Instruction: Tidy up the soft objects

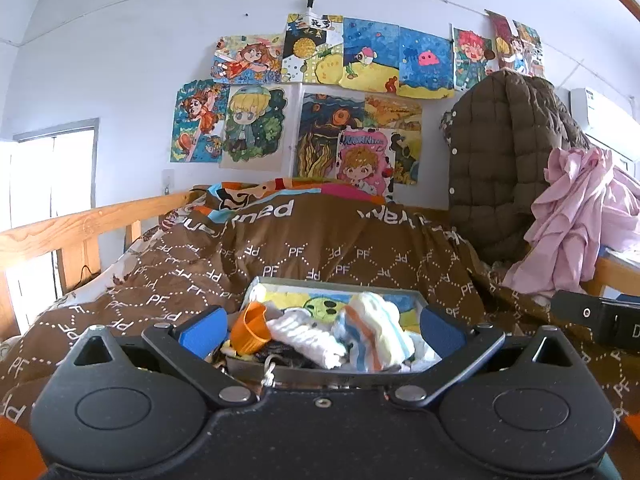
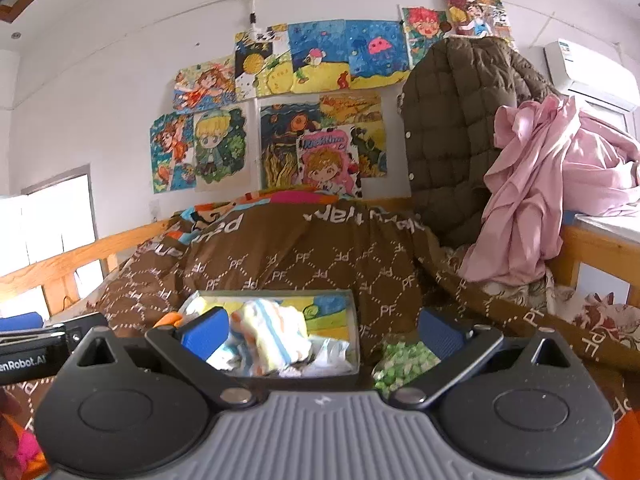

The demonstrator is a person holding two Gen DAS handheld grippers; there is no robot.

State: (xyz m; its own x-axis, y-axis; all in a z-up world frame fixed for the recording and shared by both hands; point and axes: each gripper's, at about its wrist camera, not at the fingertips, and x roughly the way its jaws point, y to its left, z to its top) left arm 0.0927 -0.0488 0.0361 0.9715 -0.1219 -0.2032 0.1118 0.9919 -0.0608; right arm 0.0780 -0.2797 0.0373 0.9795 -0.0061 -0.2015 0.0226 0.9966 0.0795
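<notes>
- Brown quilt, printed with "PF" marks: it covers the bed from the near edge to the far wall, and everything I work with lies on it.
- Quilted brown jacket and pink cloth: both are heaped at the far right, the pink cloth draped over a wooden ledge.
- Open box with a painted lining: it sits on the quilt directly in front of my left gripper, whose blue pads stand wide apart, one on each side of the box, holding nothing.
- Striped sock bundle, white with orange and blue bands: it lies inside the box, toward its right half.
- White ribbed sock: it lies inside the box, touching the striped bundle's left side.
- Orange cup: it is tilted at the box's left end.
- Green-and-white patterned cloth: it lies on the quilt just right of the box, near the right pad of my right gripper, which is also spread wide and empty.
</notes>
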